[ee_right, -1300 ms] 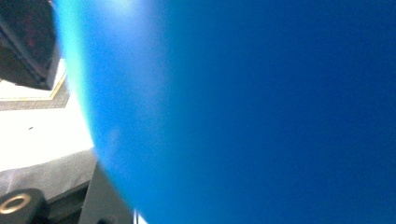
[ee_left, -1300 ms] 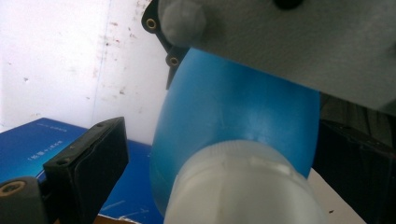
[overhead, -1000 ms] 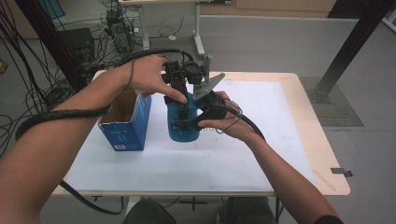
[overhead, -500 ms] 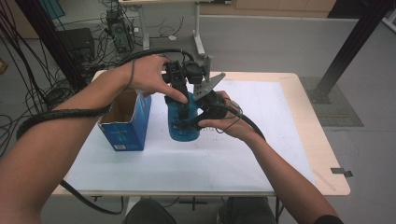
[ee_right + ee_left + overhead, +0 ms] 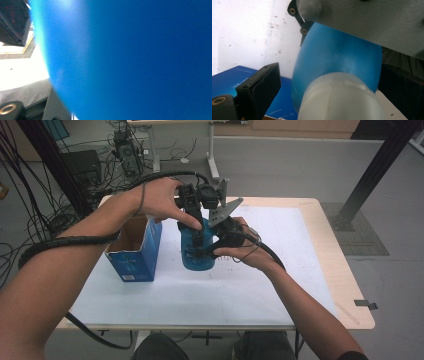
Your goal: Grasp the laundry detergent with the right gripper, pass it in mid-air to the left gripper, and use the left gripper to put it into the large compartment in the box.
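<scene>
A blue bottle (image 5: 196, 261) with a white cap (image 5: 339, 100) stands upright on the white table mat, just right of an open blue box (image 5: 134, 256). My left gripper (image 5: 199, 231) comes down from above. In the left gripper view it (image 5: 332, 72) is open, with a jaw on each side of the cap and a gap showing at the left jaw. My right gripper (image 5: 214, 246) is shut on the bottle's body from the right. In the right gripper view the bottle (image 5: 137, 60) sits blurred against the lens. The right gripper's grey plate (image 5: 374, 22) hangs over the bottle.
The blue box stands at the table's left with its top open. The white mat (image 5: 280, 285) spreads to the right and front over the wooden table (image 5: 350, 285). Cables trail off the left side and lie on the floor behind.
</scene>
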The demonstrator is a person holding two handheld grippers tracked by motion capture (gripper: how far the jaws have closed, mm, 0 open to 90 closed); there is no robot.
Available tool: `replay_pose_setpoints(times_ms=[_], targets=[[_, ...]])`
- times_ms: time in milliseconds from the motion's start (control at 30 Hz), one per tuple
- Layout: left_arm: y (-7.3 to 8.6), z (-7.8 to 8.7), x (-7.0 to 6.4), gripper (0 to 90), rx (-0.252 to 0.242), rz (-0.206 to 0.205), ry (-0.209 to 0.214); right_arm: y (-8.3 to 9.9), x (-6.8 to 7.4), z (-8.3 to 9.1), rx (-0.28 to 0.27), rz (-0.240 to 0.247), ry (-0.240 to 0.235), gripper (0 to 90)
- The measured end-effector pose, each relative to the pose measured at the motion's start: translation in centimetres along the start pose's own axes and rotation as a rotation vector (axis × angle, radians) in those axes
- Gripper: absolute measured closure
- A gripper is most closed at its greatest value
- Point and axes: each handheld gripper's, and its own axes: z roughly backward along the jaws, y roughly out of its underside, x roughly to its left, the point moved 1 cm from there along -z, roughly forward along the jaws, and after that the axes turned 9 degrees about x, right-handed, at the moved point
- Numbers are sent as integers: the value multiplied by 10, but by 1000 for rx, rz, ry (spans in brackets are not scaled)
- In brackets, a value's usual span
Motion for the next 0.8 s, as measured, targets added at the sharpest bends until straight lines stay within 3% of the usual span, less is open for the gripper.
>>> replay_pose_setpoints(times_ms=[800], targets=[[-1, -3, 1, 62, 2, 0, 2, -1, 2, 1, -8, 17, -8, 435]])
